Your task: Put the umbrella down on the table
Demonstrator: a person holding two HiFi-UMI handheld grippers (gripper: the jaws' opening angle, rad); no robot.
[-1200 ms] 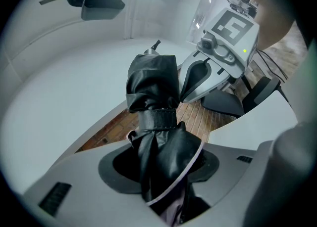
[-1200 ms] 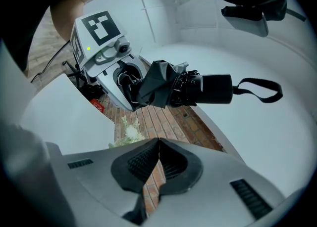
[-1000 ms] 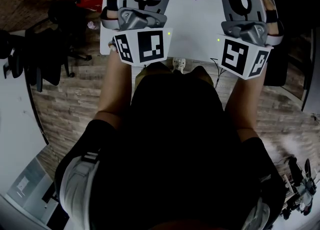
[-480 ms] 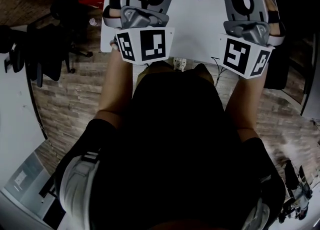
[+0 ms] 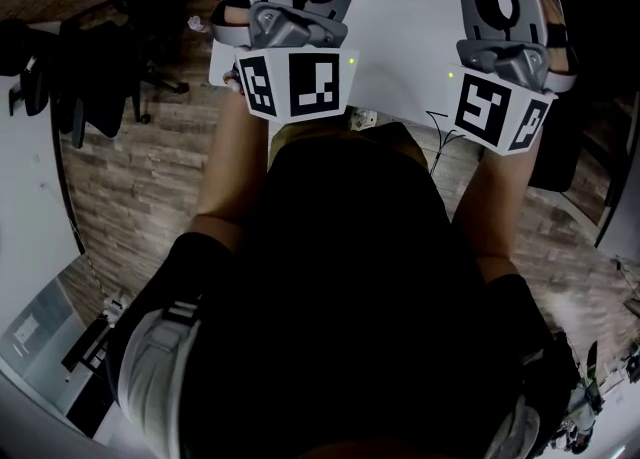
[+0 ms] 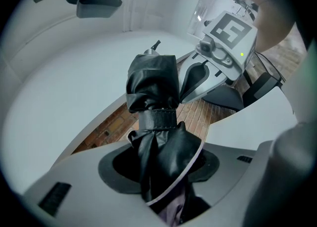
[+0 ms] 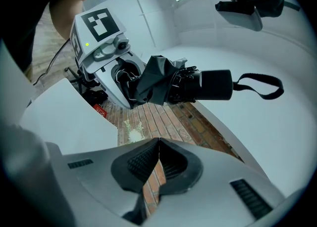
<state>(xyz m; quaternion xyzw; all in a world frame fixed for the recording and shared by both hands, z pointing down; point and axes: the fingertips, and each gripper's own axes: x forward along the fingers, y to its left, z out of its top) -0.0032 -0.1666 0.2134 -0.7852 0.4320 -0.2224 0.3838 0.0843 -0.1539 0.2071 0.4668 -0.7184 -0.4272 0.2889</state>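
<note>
- Folded black umbrella (image 6: 152, 117) sat clamped in my L gripper (image 6: 163, 169); jaws were partway apart, pressing its canopy.
- Its handle (image 7: 213, 85) stuck out level, in the air over brick floor (image 7: 148, 117) by the white table (image 5: 400, 37).
- R gripper (image 7: 157, 164) was fully closed w/ nothing in it, just beside the umbrella.
</note>
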